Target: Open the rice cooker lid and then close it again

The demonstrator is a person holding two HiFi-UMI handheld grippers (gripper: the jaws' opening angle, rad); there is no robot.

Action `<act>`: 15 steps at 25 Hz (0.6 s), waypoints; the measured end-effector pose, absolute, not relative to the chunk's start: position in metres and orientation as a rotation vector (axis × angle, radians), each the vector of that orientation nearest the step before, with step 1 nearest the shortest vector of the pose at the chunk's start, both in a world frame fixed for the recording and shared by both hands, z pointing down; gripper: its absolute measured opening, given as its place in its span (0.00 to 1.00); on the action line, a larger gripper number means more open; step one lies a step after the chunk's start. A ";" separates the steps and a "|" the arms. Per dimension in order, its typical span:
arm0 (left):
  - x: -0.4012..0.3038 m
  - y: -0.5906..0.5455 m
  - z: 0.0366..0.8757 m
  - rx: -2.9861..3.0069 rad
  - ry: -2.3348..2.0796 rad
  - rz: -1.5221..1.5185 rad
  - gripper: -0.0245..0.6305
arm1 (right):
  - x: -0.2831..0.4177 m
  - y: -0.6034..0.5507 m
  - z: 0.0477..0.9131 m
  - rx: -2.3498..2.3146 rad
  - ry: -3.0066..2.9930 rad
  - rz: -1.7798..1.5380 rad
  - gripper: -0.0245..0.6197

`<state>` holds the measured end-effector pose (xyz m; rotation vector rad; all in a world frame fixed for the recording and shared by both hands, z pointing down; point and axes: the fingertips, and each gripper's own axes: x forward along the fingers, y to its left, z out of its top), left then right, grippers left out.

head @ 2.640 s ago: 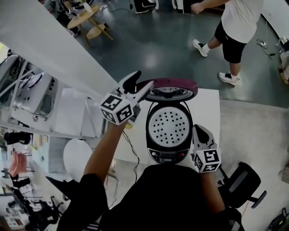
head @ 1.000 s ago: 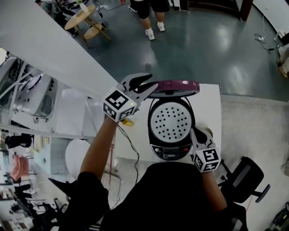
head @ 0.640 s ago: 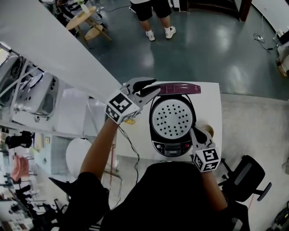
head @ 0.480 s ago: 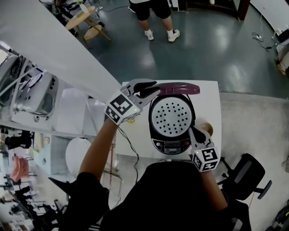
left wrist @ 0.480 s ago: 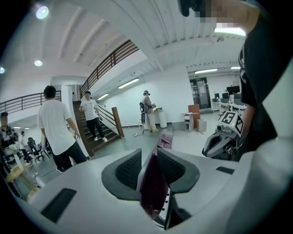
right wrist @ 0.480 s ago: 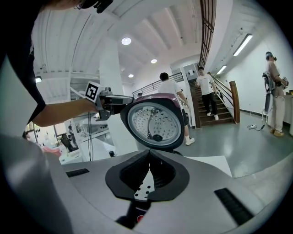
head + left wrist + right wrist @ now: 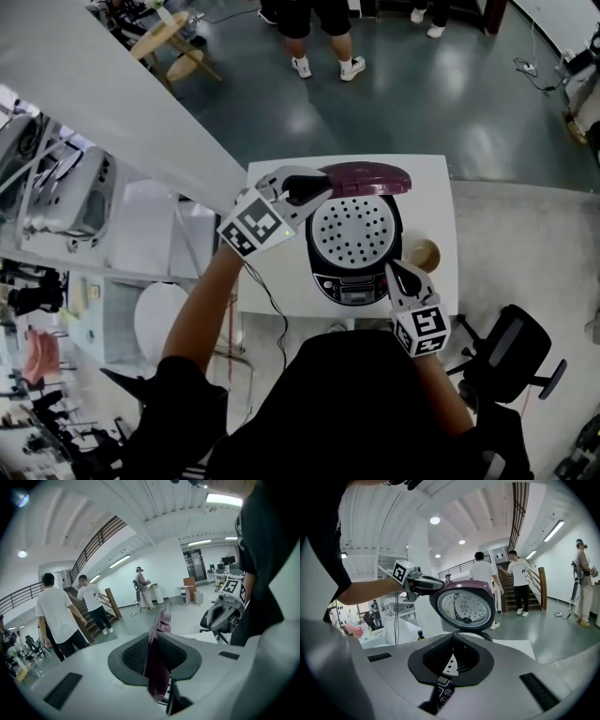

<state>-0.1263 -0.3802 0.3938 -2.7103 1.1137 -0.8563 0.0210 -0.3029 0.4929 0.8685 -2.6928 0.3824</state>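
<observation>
The lid [image 7: 364, 178] stands raised over the cooker [image 7: 354, 246]. Its edge is between my left fingers [image 7: 281, 176], which have just been closing and now grip it, I judge to swing it down. My right fingers [image 7: 405, 277], shut and empty, have the front panel just ahead, perhaps to steady the cooker on the bench [image 7: 441, 202].

Bystanders [image 7: 319, 28] cut off at top (legs only); cooker panel [image 7: 354, 292] print unreadable.

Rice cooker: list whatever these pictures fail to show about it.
1. Pot interior: head view, the tilted lid covers it.
2. Control panel print: head view, too small; right gripper view, the shut right gripper leaves only a sliver.
3. Cord end: head view, lost behind the person's torso.
</observation>
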 end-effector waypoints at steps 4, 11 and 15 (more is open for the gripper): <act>-0.123 -0.373 0.399 -2.710 1.107 -0.873 0.12 | 0.020 -0.294 0.492 0.868 -2.693 0.393 0.04; -0.115 -0.358 0.408 -2.732 1.071 -0.870 0.12 | 0.021 -0.276 0.496 0.875 -2.682 0.416 0.04; -0.111 -0.348 0.415 -2.735 1.060 -0.870 0.12 | 0.023 -0.269 0.499 0.884 -2.671 0.420 0.04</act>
